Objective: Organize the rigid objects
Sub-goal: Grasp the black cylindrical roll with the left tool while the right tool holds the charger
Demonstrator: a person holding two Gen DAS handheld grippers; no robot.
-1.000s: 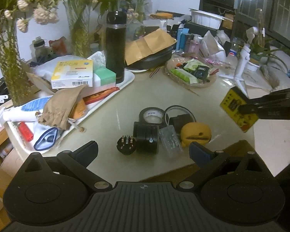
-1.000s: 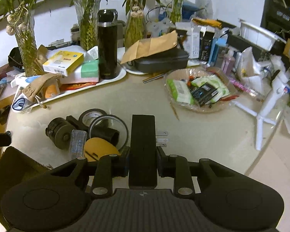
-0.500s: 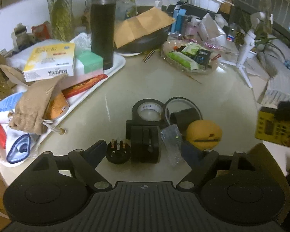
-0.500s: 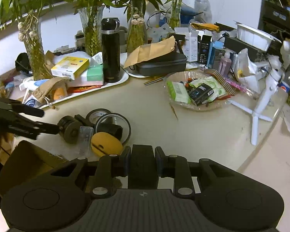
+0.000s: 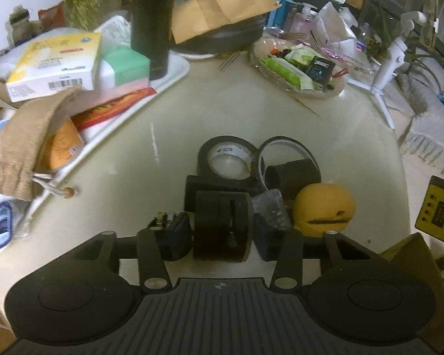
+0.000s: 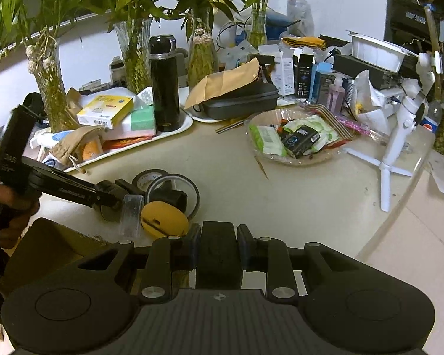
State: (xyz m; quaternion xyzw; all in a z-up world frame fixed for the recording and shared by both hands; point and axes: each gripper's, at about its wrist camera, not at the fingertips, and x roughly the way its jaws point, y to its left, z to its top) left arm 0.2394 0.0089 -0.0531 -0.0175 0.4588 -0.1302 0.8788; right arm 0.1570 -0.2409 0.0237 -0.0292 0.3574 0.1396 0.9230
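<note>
closing on the black cylinder (image 5: 220, 224), the left tongs (image 5: 220, 233) flank it; beside it lie orange case (image 5: 324, 207) and tape roll (image 5: 228, 159), unsorted. right tongs (image 6: 219, 251) clamp a black block (image 6: 219, 254).

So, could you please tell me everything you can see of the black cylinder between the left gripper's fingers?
The black cylinder is a squat, matte, plastic-looking drum lying on its side on the table, with a slot down its near face. The left gripper is closing on it, fingers on both sides. A black block sits right behind it, a clear plastic piece at its right.
</note>
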